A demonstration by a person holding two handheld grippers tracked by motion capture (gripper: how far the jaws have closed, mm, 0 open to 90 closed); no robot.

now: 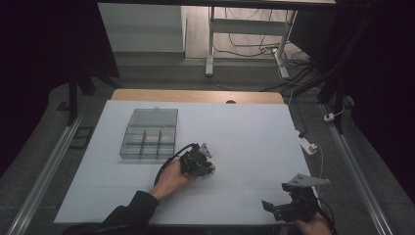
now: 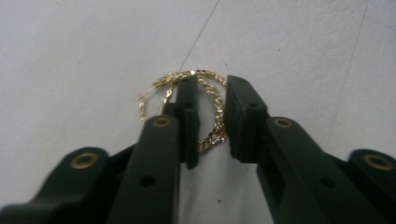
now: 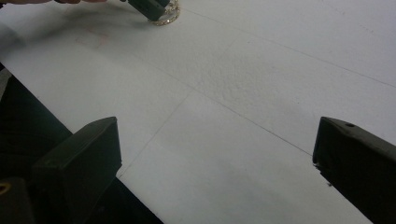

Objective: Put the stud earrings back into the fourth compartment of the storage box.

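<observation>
The white table (image 1: 254, 147) carried a clear plastic compartment box (image 1: 149, 134), lid open, up and left of the left gripper (image 1: 208, 169); its compartments looked empty, though the view was too dim to be sure. That gripper's jaws stood narrowed around a gold chain bracelet (image 2: 212, 100) lying on the table, one side of the loop between the pads, contact unclear. The right gripper (image 1: 274, 208) sat wide open, gripping nothing, near the table's close edge.

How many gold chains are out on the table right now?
1. The gold chain lies coiled on the white table, between the jaws of the left hand-held gripper. More may sit unseen in the clear compartment box.
</observation>
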